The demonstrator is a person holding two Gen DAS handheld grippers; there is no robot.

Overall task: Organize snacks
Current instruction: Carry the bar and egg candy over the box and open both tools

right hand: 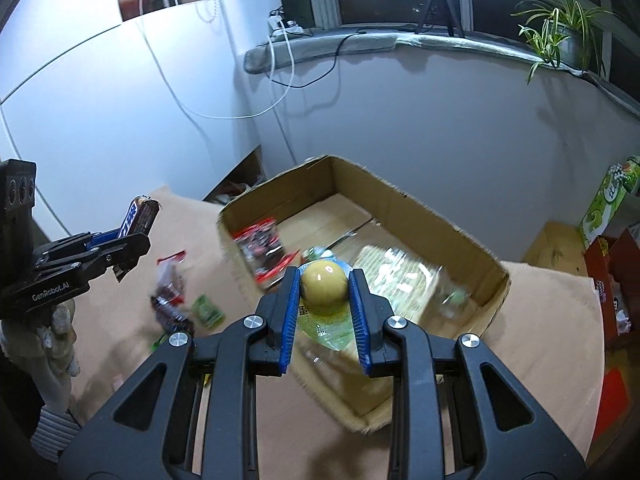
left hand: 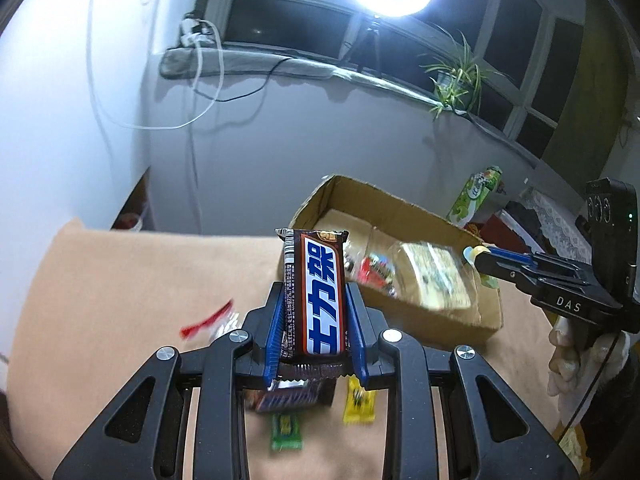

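Left gripper (left hand: 314, 304) clamped on a brown chocolate bar (left hand: 316, 294) whose wrapper carries a blue-and-white label. The bar's long axis runs parallel to the blue fingers (left hand: 275, 334), its far end projecting past the fingertips and pointing away from the camera; its crimped near end lies between the finger bases. It is held in the air above the tan tabletop (left hand: 120, 280), short of the near-left corner of the open cardboard box (left hand: 448, 224).

Right gripper (right hand: 324, 286) closed on a small sealed packet with a round yellow dome (right hand: 323, 282), the dome seated between the fingertips and the flat clear film trailing back toward the camera. The packet is over the near wall of the cardboard box (right hand: 420, 208).

Inside the box: a red-and-black snack pack (right hand: 260, 246) against the left wall and a large clear bag of pale biscuits (right hand: 404, 280), blurred.

On the tabletop beneath the left gripper: a yellow sachet (left hand: 359, 404) and a green sachet (left hand: 286, 434), lying apart, and a red-edged wrapper (left hand: 208, 322) to the left.
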